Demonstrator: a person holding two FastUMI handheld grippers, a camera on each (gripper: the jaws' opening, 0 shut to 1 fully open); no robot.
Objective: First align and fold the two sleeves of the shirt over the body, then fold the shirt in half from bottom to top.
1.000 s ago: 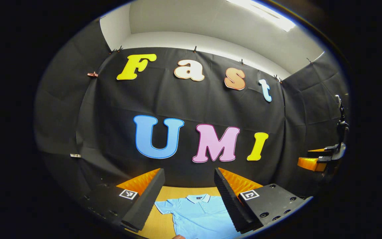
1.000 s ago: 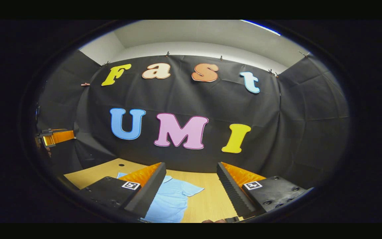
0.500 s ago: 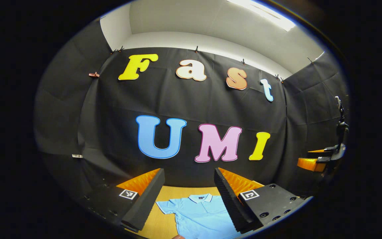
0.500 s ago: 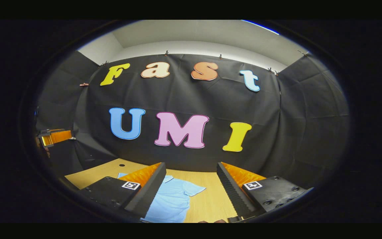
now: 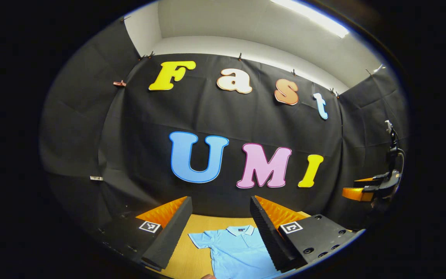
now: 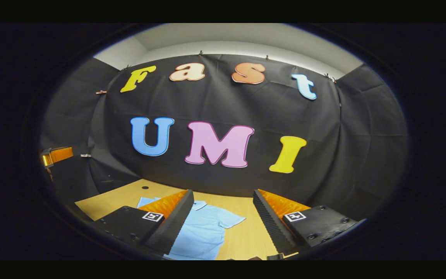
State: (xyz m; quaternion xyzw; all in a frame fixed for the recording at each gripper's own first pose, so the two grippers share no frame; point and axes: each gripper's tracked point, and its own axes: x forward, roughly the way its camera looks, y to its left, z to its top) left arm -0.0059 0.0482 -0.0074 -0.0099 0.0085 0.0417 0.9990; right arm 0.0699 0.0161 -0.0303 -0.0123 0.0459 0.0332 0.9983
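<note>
**Two grippers up, both wide, shirt flat on table**

Landmark = shirt (image 5: 235, 250), light blue polo, lying flat on the wooden table (image 5: 187, 260).

- Shirt: collar at the far end, toward the black cloth wall (image 5: 149, 128). Front placket visible. In the left gripper view one short sleeve (image 5: 200, 238) is spread out sideways from the body, unfolded. In the right gripper view the opposite short sleeve (image 6: 230, 221) is also spread out flat beside the body. Shirt bottom hem runs out of the lower edge in both views, can't tell how it lies.
- Left gripper (image 5: 220, 236): held above the shirt, not touching it. Fingers spread wide, nothing between them; shirt's collar and chest show through the gap.
- Right gripper (image 6: 223, 226): also above the table and clear of the shirt, off to the shirt's sleeve side. Fingers spread wide, nothing gripped. Its near finger (image 6: 170, 226) overlaps the shirt body in view only; bare table and the sleeve show in the gap.
- Cross-check: in the left gripper view the right gripper (image 5: 366, 190) shows farther off, high and well apart from the shirt. In the right gripper view the left gripper (image 6: 54, 155) shows likewise at the edge, well above the table.
- Small dark hole (image 6: 144, 187) in the table, beyond the shirt, near the wall.
- Ceiling light strip (image 5: 312, 17) above the wall.
</note>
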